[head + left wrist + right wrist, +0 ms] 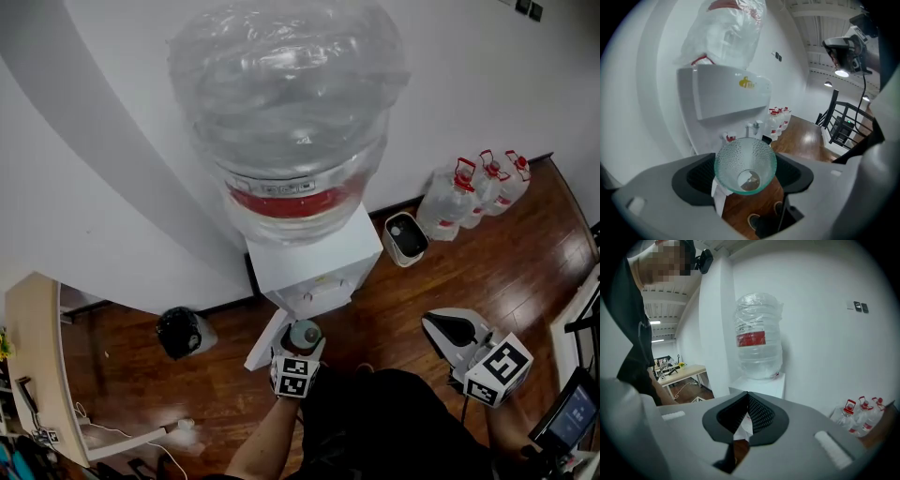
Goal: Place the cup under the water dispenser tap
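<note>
My left gripper (302,341) is clamped on the cup (745,164) — a clear, dimpled glass with a greenish rim, its sides pressed between the two dark pads, which stand wide apart around it. From the left gripper view I look into its mouth and down to its base. The cup sits just in front of the water dispenser (309,272), at its front face. The taps (753,126) show just past the cup's far rim, one of them with a red handle. Whether the cup is straight beneath a tap, I cannot tell.

My right gripper (439,325) is clenched, jaws pressed together with nothing between them — it hangs well off to the right of the dispenser, over the wooden floor (375,309). The big bottle (286,112) stands upside down on top of the dispenser, and spare jugs (473,192) stand by the wall to its right.
</note>
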